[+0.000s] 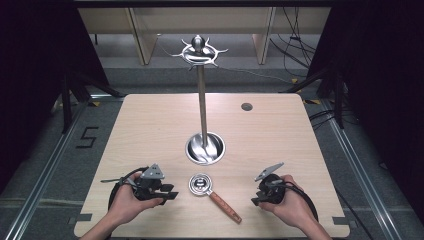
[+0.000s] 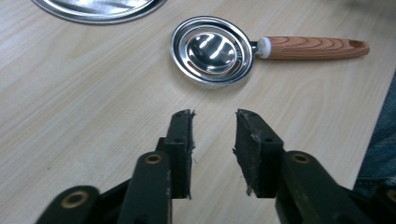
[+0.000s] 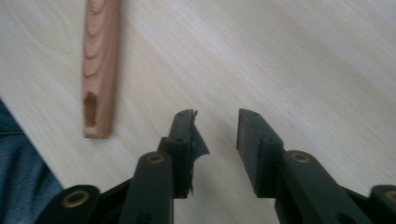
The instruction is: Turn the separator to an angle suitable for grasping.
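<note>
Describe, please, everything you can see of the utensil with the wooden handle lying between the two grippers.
The utensil lies flat on the light wood table, near its front edge. Its round, shiny metal head has a raised rim around a small central cup and looks empty. A pale collar joins the head to a straight reddish, grained wooden handle with a slot near its end. In the high view the handle points toward the front right. Nothing but the table touches it.

floor marking [image 1: 88, 137] reading "5", dark tape strips, on grey floor left of the table [image 1: 150, 120], just off its left edge, no other legible text, labels or brands anywhere
</note>
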### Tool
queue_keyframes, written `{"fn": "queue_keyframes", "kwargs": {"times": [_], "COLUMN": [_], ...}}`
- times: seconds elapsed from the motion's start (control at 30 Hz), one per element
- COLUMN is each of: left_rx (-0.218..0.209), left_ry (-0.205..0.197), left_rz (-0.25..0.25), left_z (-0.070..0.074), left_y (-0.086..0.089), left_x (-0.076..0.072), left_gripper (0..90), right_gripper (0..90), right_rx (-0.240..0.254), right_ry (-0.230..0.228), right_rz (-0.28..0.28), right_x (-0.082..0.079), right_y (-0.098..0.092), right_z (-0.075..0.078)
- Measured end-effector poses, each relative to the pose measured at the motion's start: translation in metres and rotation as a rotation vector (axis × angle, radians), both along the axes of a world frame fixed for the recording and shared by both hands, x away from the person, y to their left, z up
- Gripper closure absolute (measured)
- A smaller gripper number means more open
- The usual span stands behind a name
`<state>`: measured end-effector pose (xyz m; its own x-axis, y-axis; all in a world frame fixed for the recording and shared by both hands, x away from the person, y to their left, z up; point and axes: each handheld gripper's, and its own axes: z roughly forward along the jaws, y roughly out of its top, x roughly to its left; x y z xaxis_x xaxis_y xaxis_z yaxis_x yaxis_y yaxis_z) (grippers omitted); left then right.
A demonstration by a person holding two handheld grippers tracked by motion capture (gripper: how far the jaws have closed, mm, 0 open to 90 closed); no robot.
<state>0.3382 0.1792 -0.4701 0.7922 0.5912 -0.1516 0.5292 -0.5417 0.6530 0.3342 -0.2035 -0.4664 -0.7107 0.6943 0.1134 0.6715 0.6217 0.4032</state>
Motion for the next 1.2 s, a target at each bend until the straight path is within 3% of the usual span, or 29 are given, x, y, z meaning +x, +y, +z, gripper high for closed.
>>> {"fn": "queue_keyframes", "kwargs": {"times": [0.13, 0.2, 0.4, 0.47, 0.5, 0.6, 0.73, 0.83, 0.9, 1.0, 1.2], "left_rx": [0.005, 0.002, 0.011, 0.013, 0.008, 0.011, 0.006, 0.007, 0.008, 0.004, 0.004], "left_ry": [-0.005, -0.006, -0.011, -0.009, -0.006, 0.0, 0.004, 0.01, 0.01, 0.01, 0.01], "left_rz": [0.026, 0.032, 0.026, 0.027, 0.032, 0.039, 0.043, 0.04, 0.041, 0.044, 0.041], "left_z": [-0.001, 0.0, -0.002, -0.002, -0.003, -0.004, -0.004, -0.004, -0.004, -0.004, -0.004], "left_y": [0.002, 0.002, 0.0, 0.001, 0.001, 0.002, 0.002, 0.003, 0.003, 0.003, 0.003], "left_x": [0.004, 0.004, 0.005, 0.006, 0.006, 0.008, 0.008, 0.009, 0.01, 0.01, 0.01], "left_gripper": [62.3, 59.7, 57.3, 57.1, 57.0, 56.9, 56.8, 56.8, 56.8, 56.9, 56.8], "right_gripper": [90.0, 90.0, 90.0, 90.0, 90.0, 90.0, 90.0, 90.0, 90.0, 90.0, 90.0], "right_rx": [0.037, 0.04, 0.07, 0.057, 0.042, -0.028, -0.03, -0.038, -0.074, -0.085, -0.091], "right_ry": [0.023, 0.022, 0.124, 0.148, 0.132, 0.128, 0.142, 0.159, 0.14, 0.151, 0.166], "right_rz": [0.037, 0.072, 0.169, 0.189, 0.207, 0.192, 0.158, 0.176, 0.193, 0.21, 0.145], "right_x": [-0.007, -0.012, -0.019, -0.023, -0.023, -0.025, -0.022, -0.022, -0.021, -0.021, -0.02], "right_y": [0.015, 0.027, 0.063, 0.074, 0.076, 0.085, 0.085, 0.087, 0.087, 0.089, 0.091], "right_z": [0.01, 0.014, 0.01, 0.006, 0.004, -0.002, -0.004, -0.007, -0.011, -0.014, -0.015]}}
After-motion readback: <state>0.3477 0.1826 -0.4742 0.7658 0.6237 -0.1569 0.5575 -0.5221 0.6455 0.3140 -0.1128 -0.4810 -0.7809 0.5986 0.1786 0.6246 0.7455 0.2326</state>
